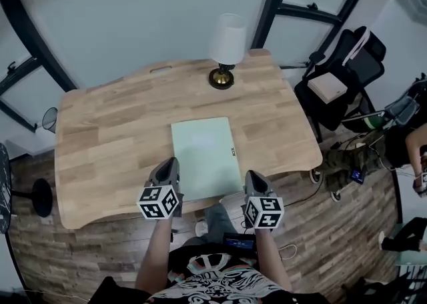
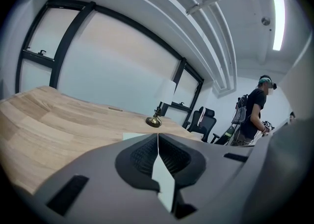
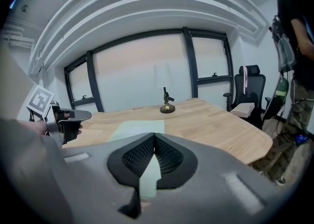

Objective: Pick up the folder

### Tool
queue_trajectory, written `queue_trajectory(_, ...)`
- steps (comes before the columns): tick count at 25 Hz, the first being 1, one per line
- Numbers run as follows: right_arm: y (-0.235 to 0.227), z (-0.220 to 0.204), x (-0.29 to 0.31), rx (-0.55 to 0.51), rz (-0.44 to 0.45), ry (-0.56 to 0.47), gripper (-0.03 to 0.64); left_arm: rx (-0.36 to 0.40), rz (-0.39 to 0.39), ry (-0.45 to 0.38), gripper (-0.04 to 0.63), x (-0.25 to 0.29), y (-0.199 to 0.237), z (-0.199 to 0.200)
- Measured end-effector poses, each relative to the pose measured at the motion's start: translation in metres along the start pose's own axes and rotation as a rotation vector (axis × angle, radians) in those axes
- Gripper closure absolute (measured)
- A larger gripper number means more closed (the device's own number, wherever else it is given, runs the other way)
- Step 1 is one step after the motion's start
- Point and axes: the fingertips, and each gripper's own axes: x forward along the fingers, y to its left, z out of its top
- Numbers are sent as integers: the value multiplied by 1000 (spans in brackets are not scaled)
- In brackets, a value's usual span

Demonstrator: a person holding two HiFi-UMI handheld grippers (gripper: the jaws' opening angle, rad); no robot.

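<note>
Folder (image 1: pixel 205 153) lies between your two grippers | left gripper (image 1: pixel 171 163): jaws pressed together, nothing held, at its near left edge | right gripper (image 1: pixel 253 176): jaws together, empty, just beside its near right corner | Folder: pale green, flat on wooden table (image 1: pixel 107 136), near front edge | lamp (image 1: pixel 225 49): beyond, toward far edge

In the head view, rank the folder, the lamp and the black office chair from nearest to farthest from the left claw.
1. The folder: just right of the left claw, on the table's near half.
2. The lamp: at the table's far edge.
3. The black office chair: off the table, far right.
</note>
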Motion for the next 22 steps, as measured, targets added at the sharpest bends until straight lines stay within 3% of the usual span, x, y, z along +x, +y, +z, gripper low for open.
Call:
queue_trajectory(14,12,-7,28,-5,62,28,612,-17,19,-16,586,0,15,-5)
queue_trajectory(22,7,-17,55,29,104,74,604,-55,39,69,586,21,33,-34)
